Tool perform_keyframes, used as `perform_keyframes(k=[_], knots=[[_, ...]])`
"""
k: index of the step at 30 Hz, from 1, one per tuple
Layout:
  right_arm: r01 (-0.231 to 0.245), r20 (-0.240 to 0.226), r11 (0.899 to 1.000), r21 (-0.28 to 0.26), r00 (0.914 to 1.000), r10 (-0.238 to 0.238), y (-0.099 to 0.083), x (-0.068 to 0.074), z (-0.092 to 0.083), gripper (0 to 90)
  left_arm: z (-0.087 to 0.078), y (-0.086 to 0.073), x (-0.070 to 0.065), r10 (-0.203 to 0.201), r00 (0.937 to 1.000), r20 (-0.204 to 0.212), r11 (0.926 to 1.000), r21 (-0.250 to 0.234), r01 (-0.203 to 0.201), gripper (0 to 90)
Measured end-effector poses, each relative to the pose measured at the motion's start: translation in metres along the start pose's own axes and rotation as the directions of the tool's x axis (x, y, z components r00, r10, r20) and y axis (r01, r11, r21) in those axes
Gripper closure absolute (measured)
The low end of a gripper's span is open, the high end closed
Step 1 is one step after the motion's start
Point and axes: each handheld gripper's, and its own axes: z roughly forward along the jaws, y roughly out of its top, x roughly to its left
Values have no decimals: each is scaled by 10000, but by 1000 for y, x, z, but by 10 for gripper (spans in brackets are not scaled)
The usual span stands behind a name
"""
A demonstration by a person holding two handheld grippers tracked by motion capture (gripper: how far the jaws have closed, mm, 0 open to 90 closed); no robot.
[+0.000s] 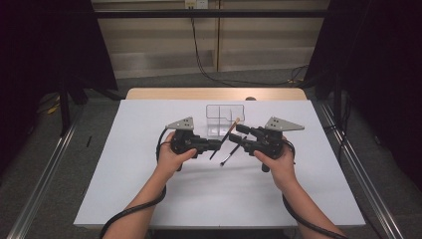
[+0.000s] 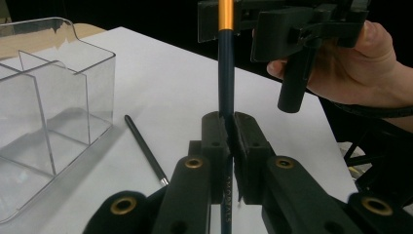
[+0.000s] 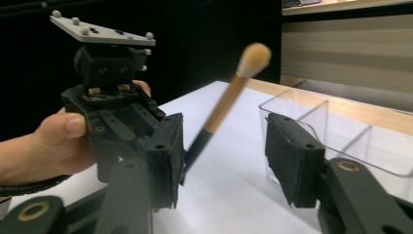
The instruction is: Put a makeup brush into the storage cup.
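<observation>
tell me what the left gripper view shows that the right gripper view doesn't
Left gripper view: the left gripper shut on the brush's dark handle, and a thin black stick lying on the table. Right gripper view: the brush's pale bristle tip, and the right gripper open around the handle, one pad well apart from it. Both: the brush, the clear box and the white table.

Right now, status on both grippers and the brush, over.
Left gripper shut on makeup brush, held tilted above table. Right gripper open, jaws astride the brush. Second brush lying below; clear organizer just behind.
</observation>
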Motion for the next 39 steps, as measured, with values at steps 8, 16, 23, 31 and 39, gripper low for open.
perform_keyframes(k=[8, 16, 23, 31, 39], knots=[[-545, -284, 9985, 92, 9981, 547, 0, 3, 7, 648, 2, 0, -1, 32, 10000, 39, 10000, 58, -33, 843], [-1257, -745, 9917, -259, 9895, 1235, 0, 5, 11, 843, 4, -1, -2, 281, 9992, 275, 9996, -90, -279, 831], [-843, -709, 9951, -517, 9942, 805, 7, 7, 8, 844, 4, -1, -1, 367, 9978, 547, 9976, -599, -334, 663], [-694, -637, 9963, -497, 9958, 662, 10, 4, 5, 844, -1, 1, -1, 326, 9979, 551, 9945, -1013, -269, 525], [-545, -651, 9977, -410, 9965, 517, 12, 2, 3, 844, -4, 3, -3, 420, 9986, 329, 9913, -1260, -375, 329]])
